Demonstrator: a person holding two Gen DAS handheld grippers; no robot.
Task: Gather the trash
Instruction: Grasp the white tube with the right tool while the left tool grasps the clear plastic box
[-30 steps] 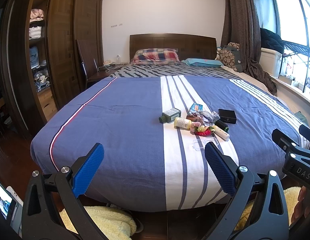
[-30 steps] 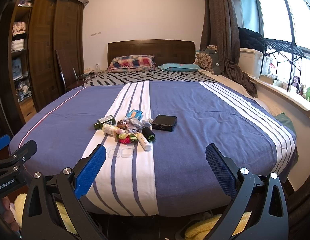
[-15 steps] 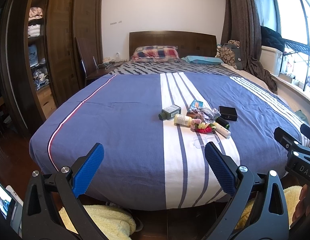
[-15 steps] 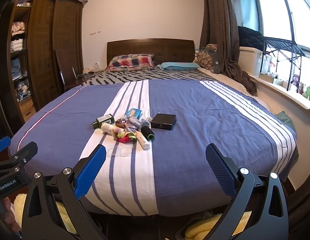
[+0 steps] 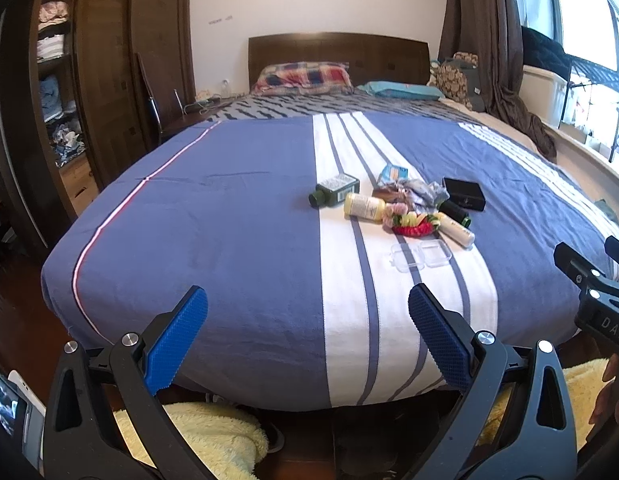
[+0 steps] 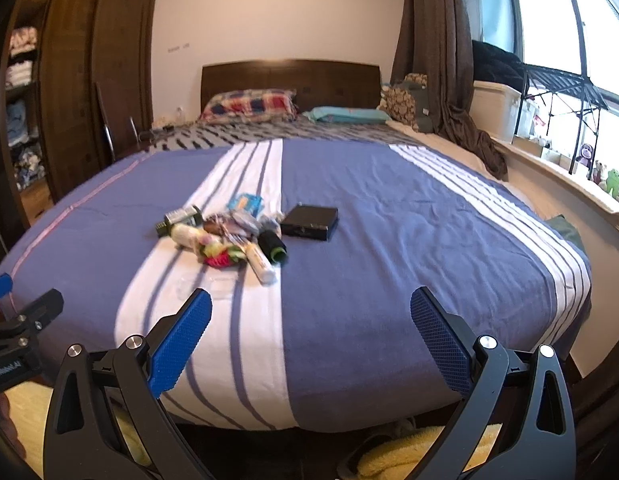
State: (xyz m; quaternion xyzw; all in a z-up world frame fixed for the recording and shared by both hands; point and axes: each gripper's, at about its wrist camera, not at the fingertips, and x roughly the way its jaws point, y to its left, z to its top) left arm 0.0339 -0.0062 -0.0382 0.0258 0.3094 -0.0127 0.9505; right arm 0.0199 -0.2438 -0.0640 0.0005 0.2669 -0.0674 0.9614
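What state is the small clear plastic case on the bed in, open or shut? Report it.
Open. The small clear plastic case lies spread flat on the striped bedspread, its two shallow halves side by side. Contents: cannot tell.

A small heap of crumpled wrappers (image 5: 415, 194), bottles (image 5: 363, 207) and a clear plastic case (image 5: 421, 255) lies on the bed's white stripe (image 5: 349, 280).

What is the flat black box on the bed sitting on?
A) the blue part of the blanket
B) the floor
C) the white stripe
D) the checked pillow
A: the flat black box lies on the blue part of the blanket, just right of the pile of small things, while the white stripe runs under the pile instead.
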